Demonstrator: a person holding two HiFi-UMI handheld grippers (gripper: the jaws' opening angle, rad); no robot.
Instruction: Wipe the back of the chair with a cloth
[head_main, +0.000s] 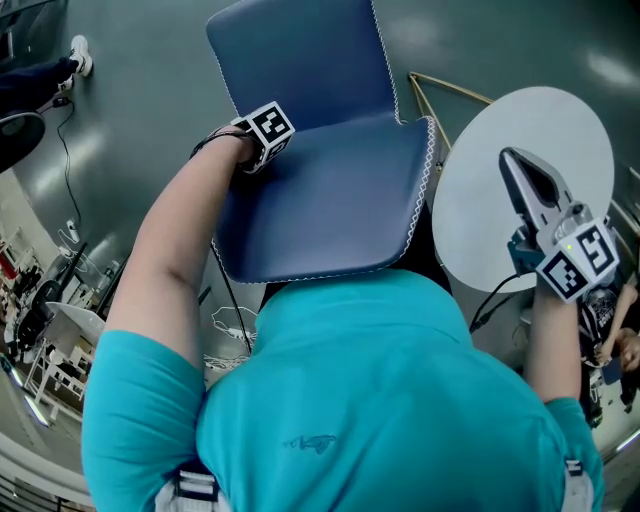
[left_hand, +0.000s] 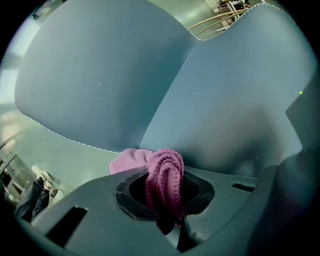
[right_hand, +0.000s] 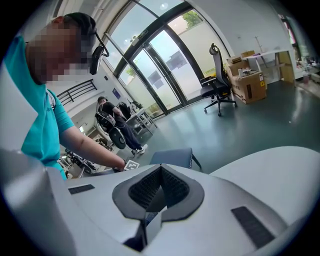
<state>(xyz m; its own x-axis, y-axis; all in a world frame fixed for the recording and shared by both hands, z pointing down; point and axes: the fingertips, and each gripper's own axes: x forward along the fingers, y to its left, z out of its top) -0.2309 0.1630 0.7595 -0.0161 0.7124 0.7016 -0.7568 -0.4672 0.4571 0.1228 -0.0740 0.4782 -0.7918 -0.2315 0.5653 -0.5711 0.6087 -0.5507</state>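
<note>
Pink ribbed cloth (left_hand: 163, 172) — bunched | left gripper (left_hand: 165, 200) fingers clamp it by chair (left_hand: 225, 100) | right gripper (right_hand: 157, 192) fingers closed

1. Glossy grey-green floor (right_hand: 250, 127), with daylight reflecting off it.
2. Tall dark-framed glass doors (right_hand: 160, 65) in the far wall, greenery outside. Plain white wall (right_hand: 235, 25) to their right.
3. Black castor office chair (right_hand: 218, 82) near the doors. Brown cardboard boxes (right_hand: 247, 82) just beside it, white desk (right_hand: 272, 52) behind the boxes.
4. Round white tabletop (head_main: 540, 115) close by in the head view, thin tan rods (head_main: 450, 90) at its edge.
5. Cluttered white-framed benches (head_main: 60, 330) along the left side.
</note>
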